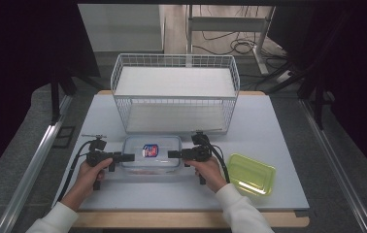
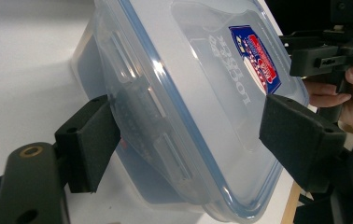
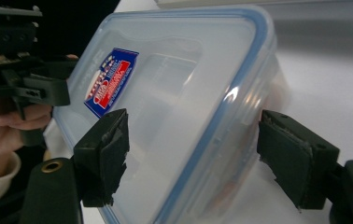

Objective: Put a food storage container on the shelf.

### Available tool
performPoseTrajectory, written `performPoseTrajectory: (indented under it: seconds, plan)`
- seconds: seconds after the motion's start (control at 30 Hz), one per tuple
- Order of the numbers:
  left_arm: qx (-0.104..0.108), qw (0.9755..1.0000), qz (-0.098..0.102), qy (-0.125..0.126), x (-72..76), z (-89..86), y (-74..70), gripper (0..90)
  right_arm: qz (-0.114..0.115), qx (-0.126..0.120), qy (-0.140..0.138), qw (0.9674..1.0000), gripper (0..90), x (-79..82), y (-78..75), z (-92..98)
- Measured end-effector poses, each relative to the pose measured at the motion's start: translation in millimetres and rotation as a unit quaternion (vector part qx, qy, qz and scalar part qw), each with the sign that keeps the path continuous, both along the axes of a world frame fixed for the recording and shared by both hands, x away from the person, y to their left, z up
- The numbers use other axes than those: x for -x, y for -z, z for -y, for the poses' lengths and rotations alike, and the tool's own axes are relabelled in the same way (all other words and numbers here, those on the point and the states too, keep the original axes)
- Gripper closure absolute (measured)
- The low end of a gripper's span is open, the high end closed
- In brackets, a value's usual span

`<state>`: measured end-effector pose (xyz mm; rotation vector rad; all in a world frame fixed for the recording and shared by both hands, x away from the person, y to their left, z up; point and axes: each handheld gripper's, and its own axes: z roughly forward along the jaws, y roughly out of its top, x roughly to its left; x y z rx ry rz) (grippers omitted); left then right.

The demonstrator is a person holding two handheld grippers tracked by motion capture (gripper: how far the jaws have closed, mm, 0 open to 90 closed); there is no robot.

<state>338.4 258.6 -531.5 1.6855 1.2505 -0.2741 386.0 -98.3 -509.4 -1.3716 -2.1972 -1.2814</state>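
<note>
Left gripper: jaws apart around box end.
Right gripper: same, other end, likely to lift together.
Box: lidded, table's near middle, before basket.

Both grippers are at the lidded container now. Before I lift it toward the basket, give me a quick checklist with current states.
1. Left gripper straddles the container edge, jaws open: not ok, no grip yet.
2. Right gripper straddles the opposite edge, jaws open: not ok.
3. Lid seated: looks ok; latches cannot tell.
4. Basket open side faces the container: ok.
5. Green lid clear of the path: ok.
</note>
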Motion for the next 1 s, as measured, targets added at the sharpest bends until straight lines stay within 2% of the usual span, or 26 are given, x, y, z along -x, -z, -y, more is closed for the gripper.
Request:
performPoseTrajectory:
  seconds: [0.2, 0.33, 0.43, 0.67, 1.0]
  plan:
    - [0.000, 1.0000, 0.001, -0.001, 0.2, 0.2, 0.0, 20.7, -0.015, -0.011, 0.001, 0.9998, 24.5, -3.3, 3.4, 0.4]
    - [-0.004, 1.0000, 0.004, 0.000, 0.9, 0.9, -0.9, 20.6, -0.003, -0.004, -0.002, 1.0000, 32.4, -1.3, -1.9, 3.9]
    - [-0.009, 0.9999, 0.009, 0.000, 2.4, 1.8, -2.1, 20.6, -0.014, -0.018, -0.002, 0.9997, 36.4, -2.1, -0.9, 8.4]
    - [-0.017, 0.9994, 0.028, -0.013, 11.4, 3.7, -6.3, 23.1, -0.008, -0.031, 0.000, 0.9995, 42.3, 2.3, -2.7, 13.2]
    - [-0.027, 0.9977, 0.056, -0.026, 26.0, 4.4, -13.4, 30.9, 0.017, -0.036, -0.002, 0.9992, 49.9, 17.0, -10.1, 18.1]
